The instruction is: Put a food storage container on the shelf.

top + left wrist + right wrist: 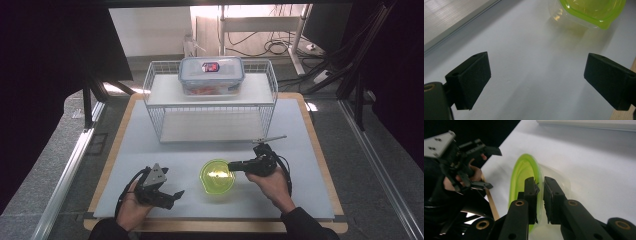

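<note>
The right claw [539, 195] is clamped on the near rim of the green-lidded clear tub [217, 176], which sits on the white bench [150, 145] near the front edge, a grip on the lip that looks meant for lifting or steadying it. The left claw [176, 195] hangs with its jaws wide apart just beside the tub, empty, probably waiting to help. Behind stands a wire shelf rack [155, 107] carrying a blue-lidded food box [211, 75].

Bare mat [150, 150] open before wire rack [210, 100]; green bowl [217, 176] sits between grippers.
</note>
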